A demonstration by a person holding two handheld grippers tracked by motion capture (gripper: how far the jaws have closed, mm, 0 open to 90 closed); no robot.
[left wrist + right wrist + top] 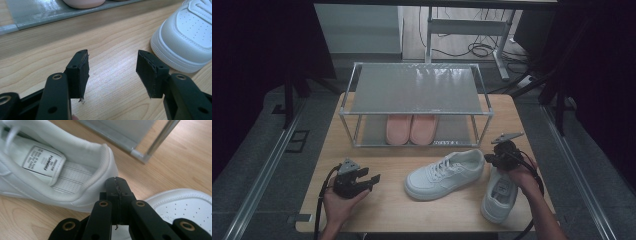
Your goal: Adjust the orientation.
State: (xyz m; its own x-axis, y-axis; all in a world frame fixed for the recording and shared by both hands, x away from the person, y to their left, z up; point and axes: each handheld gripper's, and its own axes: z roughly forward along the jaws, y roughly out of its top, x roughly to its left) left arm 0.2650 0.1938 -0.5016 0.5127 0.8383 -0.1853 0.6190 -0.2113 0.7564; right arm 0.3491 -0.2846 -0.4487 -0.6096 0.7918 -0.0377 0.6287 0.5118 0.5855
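Left hand-held gripper (373, 179): held low over the near-left part of the tabletop (387, 210); its jaws are spread wide with only bare wood seen between them in the left gripper view, and nothing is gripped.
Left hand (337, 202): wrapped around the gripper body from the near side, with a black cable trailing off the near edge.
Right hand-held gripper (486, 159): held at the right of the tabletop, just at the heel of the lying sneaker; its jaws are pressed together, pad against pad, with nothing seen pinched between them.
Right hand (521, 176): closed on the gripper handle, above the second sneaker.
White sneaker (445, 173): placed near the middle of the tabletop, sole down, toe pointed near-left and heel far-right; in the right gripper view its padded heel collar (105, 170) is seen just beside the closed jaw tips, and contact cannot be told.
Second white sneaker (499, 195): placed at the near-right edge of the tabletop, partly under the right hand, its opening turned upward.
Shoe rack (414, 89): a two-tier metal frame set at the far side of the tabletop, its upper shelf bare.
Pink slippers (410, 129): a pair set side by side on the rack's lower shelf, toes toward the near side.
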